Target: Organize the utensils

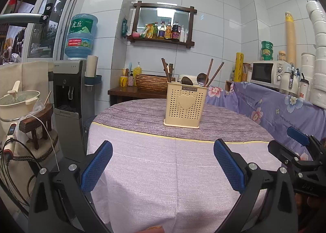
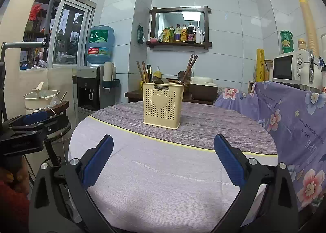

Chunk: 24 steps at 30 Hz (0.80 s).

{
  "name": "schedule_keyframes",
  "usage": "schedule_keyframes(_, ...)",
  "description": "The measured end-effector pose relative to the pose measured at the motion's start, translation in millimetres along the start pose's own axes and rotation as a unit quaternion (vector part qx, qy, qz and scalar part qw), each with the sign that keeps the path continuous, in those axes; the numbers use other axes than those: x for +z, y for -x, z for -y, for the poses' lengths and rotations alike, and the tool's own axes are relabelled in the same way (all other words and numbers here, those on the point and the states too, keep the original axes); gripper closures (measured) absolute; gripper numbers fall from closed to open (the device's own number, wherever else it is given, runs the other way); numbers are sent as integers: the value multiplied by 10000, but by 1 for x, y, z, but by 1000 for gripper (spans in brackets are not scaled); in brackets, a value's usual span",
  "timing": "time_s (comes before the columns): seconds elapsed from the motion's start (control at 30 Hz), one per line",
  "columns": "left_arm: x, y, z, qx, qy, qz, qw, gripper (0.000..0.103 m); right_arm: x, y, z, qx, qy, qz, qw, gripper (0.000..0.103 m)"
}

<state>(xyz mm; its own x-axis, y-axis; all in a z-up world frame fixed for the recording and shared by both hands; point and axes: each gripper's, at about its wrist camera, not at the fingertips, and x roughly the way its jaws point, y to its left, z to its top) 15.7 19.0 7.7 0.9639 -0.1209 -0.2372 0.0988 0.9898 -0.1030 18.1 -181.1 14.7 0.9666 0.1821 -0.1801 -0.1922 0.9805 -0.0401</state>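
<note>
A cream perforated utensil holder with a heart on its front stands upright on the round table, on the darker striped part of the cloth. Brown chopsticks and spoons stick out of its top. My left gripper is open over the near pale cloth, well short of the holder, with nothing between its blue pads. My right gripper is likewise open and empty. Each gripper shows at the edge of the other's view.
A floral purple cloth covers a counter on the right, bearing a microwave. A water dispenser, a pot and cables crowd the left. A low wooden bench with a basket stands behind the table.
</note>
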Motion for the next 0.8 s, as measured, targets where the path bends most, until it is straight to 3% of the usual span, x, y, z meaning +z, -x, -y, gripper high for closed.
schedule_keyframes(0.8,-3,-6,0,44,101,-181,9998,5,-4,-2,-1,-12,-23,-68,10000,6)
